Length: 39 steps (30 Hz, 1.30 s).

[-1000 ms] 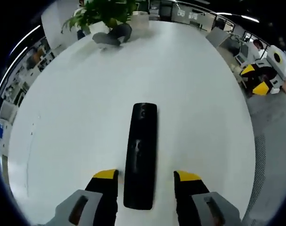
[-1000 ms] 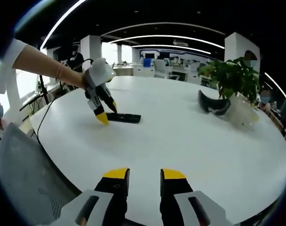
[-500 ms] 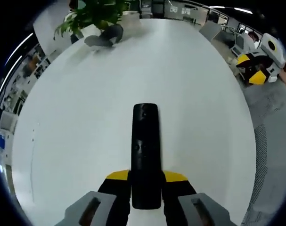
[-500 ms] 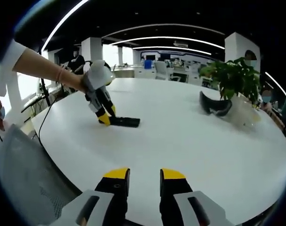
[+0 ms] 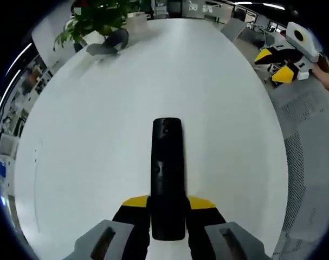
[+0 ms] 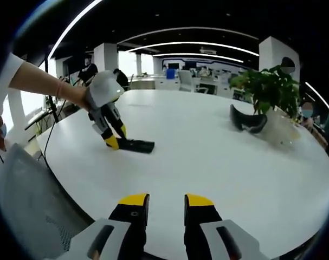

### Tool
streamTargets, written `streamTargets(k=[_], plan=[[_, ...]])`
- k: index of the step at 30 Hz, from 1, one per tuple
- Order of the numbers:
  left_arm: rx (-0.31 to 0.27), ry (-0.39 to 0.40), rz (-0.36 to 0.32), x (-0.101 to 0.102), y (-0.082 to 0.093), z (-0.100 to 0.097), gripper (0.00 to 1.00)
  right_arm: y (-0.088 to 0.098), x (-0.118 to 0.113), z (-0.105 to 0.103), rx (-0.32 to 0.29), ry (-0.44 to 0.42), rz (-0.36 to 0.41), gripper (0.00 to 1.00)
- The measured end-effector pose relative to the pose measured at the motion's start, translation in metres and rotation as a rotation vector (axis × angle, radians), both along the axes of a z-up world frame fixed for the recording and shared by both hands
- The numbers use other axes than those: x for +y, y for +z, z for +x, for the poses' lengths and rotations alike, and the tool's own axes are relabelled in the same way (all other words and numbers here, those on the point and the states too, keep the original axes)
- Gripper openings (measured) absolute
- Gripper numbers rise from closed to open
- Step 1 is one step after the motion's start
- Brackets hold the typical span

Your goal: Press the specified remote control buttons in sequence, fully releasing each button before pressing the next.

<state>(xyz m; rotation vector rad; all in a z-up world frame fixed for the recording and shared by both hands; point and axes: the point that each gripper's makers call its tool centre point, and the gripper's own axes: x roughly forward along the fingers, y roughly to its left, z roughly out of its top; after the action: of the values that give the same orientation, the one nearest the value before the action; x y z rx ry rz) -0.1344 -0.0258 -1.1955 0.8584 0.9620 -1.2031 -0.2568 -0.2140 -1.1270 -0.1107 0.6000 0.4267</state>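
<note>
While the long black remote control [image 5: 167, 176] lay flat on the round white desk [image 5: 88, 141], the left tongs [image 5: 167, 203] were clamped on its near end. The right tongs [image 6: 165, 200] hovered above the desk edge, slightly parted, holding nothing.

- A large white round table [image 5: 99, 141] carries everything.
- A black remote control [image 5: 167, 173] lies flat on it near one edge.
- At the far side sit a potted plant [image 6: 270, 89] and a dark curved object [image 6: 246, 120], possibly a headset.
</note>
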Motion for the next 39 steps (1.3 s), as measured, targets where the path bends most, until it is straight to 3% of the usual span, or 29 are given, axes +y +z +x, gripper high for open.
streamTargets(k=[14,24,27,39], plan=[[0.01,-0.018,-0.012,0.004,0.001,-0.017,0.24,-0.001,-0.001,0.0,0.005,-0.007,0.001,0.23],[0.005,-0.061,0.014,0.007,0.0,-0.036,0.24,0.0,-0.001,-0.001,0.003,-0.011,0.008,0.23],[-0.019,-0.082,0.025,0.007,0.001,-0.038,0.24,-0.001,-0.001,-0.001,0.007,-0.01,0.007,0.23],[-0.018,-0.092,0.038,0.011,-0.001,-0.054,0.24,-0.003,0.001,-0.003,0.019,0.002,0.001,0.23]])
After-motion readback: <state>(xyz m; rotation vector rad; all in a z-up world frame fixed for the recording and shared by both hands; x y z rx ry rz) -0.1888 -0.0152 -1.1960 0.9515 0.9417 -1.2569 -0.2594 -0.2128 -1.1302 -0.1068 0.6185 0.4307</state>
